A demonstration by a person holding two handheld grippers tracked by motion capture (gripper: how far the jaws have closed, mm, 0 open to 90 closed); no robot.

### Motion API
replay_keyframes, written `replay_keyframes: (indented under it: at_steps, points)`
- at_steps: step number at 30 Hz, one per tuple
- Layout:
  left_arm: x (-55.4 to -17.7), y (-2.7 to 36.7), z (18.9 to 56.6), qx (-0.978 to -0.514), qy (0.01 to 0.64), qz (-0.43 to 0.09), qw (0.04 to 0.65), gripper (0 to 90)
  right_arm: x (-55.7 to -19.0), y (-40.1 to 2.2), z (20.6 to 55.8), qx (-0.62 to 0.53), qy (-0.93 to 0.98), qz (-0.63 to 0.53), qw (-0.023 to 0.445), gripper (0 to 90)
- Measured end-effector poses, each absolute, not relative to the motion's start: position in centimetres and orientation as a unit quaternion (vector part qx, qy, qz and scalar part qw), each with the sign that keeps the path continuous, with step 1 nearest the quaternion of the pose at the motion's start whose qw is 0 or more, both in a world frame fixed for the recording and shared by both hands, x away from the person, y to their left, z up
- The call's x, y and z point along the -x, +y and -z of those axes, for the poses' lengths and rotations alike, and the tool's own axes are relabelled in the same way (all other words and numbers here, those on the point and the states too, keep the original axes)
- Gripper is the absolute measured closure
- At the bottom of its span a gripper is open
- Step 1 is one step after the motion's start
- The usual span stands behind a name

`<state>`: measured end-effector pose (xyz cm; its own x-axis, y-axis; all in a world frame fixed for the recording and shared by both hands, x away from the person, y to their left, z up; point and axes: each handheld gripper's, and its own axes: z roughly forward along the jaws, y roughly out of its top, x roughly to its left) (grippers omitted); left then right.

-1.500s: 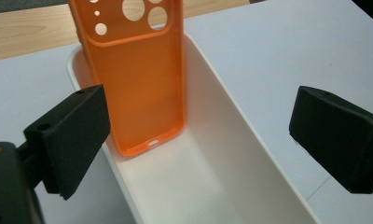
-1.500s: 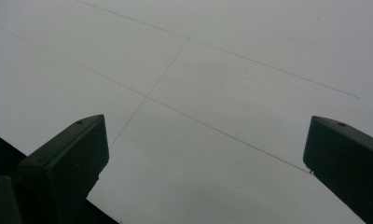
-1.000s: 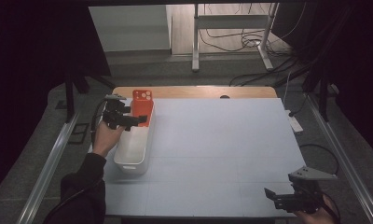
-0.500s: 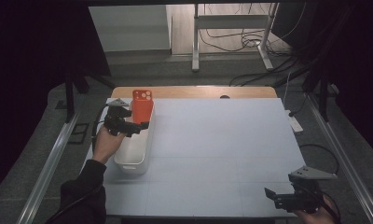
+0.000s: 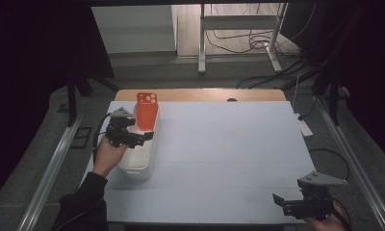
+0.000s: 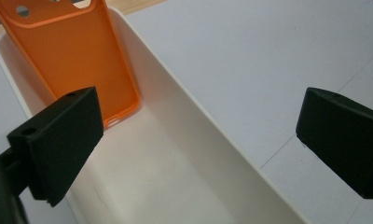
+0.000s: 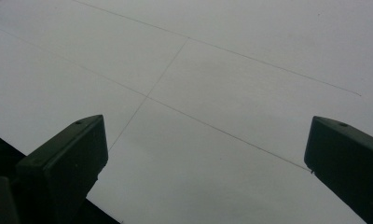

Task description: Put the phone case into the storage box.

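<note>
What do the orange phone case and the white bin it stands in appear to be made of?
Orange phone case: probably silicone or soft plastic; matte, even surface with a moulded raised lip and camera cutouts. White bin: likely rigid plastic with a smooth, faintly glossy finish; thin uniform walls, rounded rim and a soft sheen on its floor. Neither can be confirmed by look alone.

Dark sleeve point(image 5: 80, 207); black tool point(image 5: 147, 136) bears a grey three-cornered plate.

High view: fixed above the near edge, looking forward and down over the whole table point(image 5: 229, 144). Left gripper view: close, looking down into the white bin point(image 6: 184, 140) holding the orange phone case point(image 6: 77, 51), both also in the high view. Right gripper view: close above bare tabletop.
</note>
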<state>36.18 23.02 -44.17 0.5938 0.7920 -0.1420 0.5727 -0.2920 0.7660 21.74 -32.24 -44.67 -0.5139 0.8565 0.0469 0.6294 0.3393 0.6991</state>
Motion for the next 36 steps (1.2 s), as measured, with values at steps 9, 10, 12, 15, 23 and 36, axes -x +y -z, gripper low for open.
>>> replay_keyframes:
  at_steps: [9, 10, 12, 15, 23, 36]
  points:
    - [-34.9, 22.6, 44.3, -0.797, 0.426, -0.137, 0.405, 1.4, -21.8, -32.2, 44.7, -0.467, 0.800, -0.337, 0.168, 0.0]
    - [-34.8, 22.6, 44.3, -0.799, 0.425, -0.137, 0.403, 1.4, -21.8, -32.3, 44.7, -0.467, 0.800, -0.338, 0.168, 0.0]
    - [-34.5, 22.5, 44.3, -0.800, 0.424, -0.138, 0.403, 1.4, -21.8, -32.3, 44.7, -0.468, 0.799, -0.338, 0.167, 0.0]
    - [-34.1, 22.4, 44.3, -0.800, 0.422, -0.139, 0.402, 1.4, -21.8, -32.3, 44.7, -0.468, 0.799, -0.338, 0.167, 0.0]
    - [-32.5, 22.3, 44.2, -0.795, 0.423, -0.140, 0.412, 1.6, -21.8, -32.3, 44.7, -0.469, 0.799, -0.337, 0.168, 0.7]
    - [-30.2, 22.4, 44.2, -0.794, 0.418, -0.142, 0.418, 1.7, -21.8, -32.3, 44.7, -0.476, 0.795, -0.335, 0.170, 2.0]
